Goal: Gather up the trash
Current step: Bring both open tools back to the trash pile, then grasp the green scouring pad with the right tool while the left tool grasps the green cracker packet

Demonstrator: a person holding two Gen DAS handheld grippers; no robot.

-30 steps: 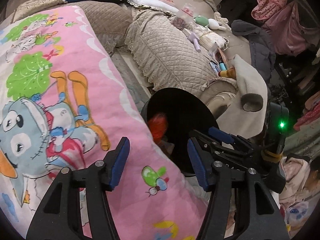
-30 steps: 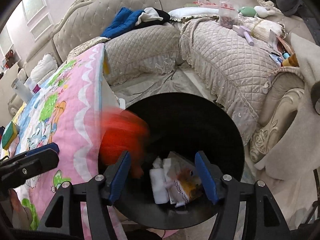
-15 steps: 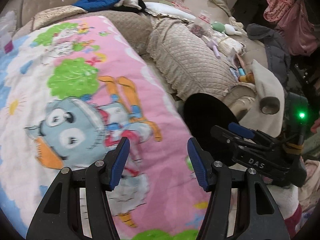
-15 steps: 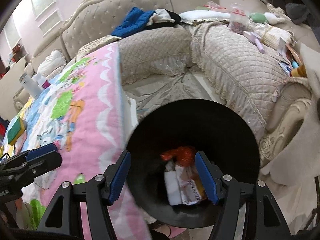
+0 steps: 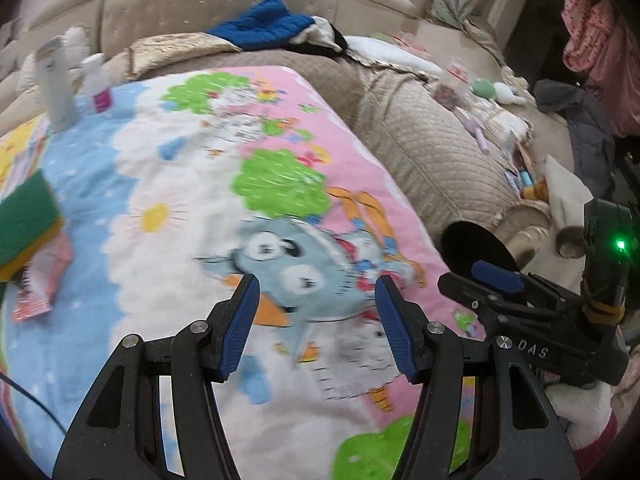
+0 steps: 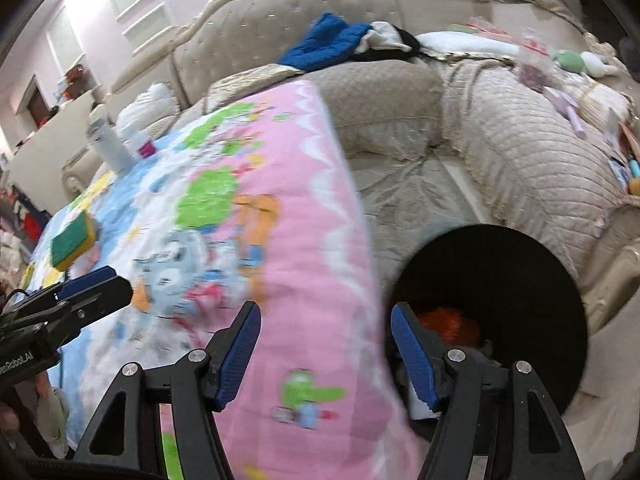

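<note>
The right claw (image 6: 325,354) hangs with its jaws apart and nothing between them, over the edge of the pink cartoon blanket (image 6: 280,240) where it meets the black bin (image 6: 520,280). The left claw (image 5: 316,322) is likewise released and empty, poised above the blue cartoon animal printed on the blanket (image 5: 192,184).

The bin stands just beside the blanket, between it and the beige sofa (image 6: 520,168). Inside it lies an orange-red crumpled piece of trash (image 6: 452,320), with something pale below it (mostly covered by the right claw's finger, so it cannot be made out).

On the blanket, well away from the bin, sit a green and yellow sponge (image 5: 24,224) and, touching it, a pink and white wrapper (image 5: 40,284) partly tucked under the sponge. At the blanket's far corner from the bin stand a tall pale bottle (image 5: 54,80) and a small bottle with a pink label (image 5: 98,88). A blue garment (image 5: 264,26) lies on the sofa back beyond the blanket. Small toys and clutter crowd the sofa arm behind the bin, too blurred to name.
</note>
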